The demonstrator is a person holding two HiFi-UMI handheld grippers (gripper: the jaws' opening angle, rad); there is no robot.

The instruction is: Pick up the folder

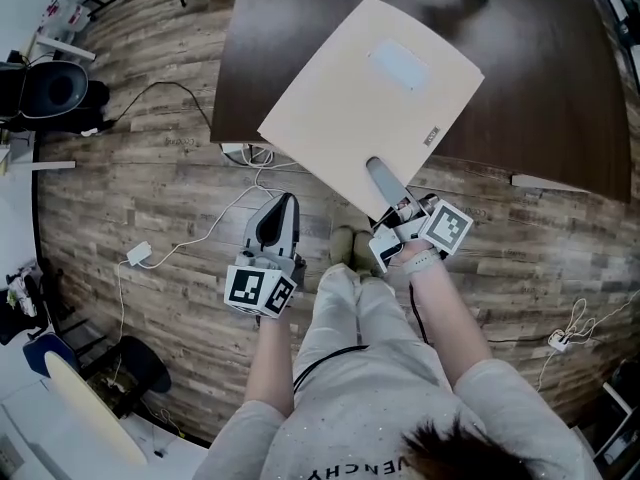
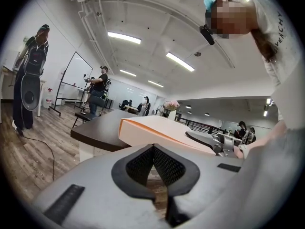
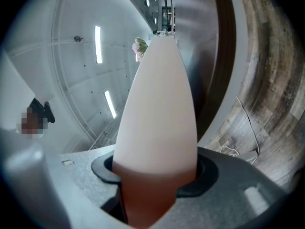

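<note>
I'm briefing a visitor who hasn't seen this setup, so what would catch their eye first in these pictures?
First, the big beige folder, jutting out past the near edge of the dark table and clamped at its near corner by the right gripper. Next, the left gripper, shut and empty, held over the wood floor to the left of the person's legs.

The left gripper (image 1: 285, 201) and right gripper (image 1: 378, 169) are grey, each with a black-and-white marker cube (image 1: 258, 290). The shirt (image 1: 380, 408) is pale, speckled and dark-lettered.
</note>
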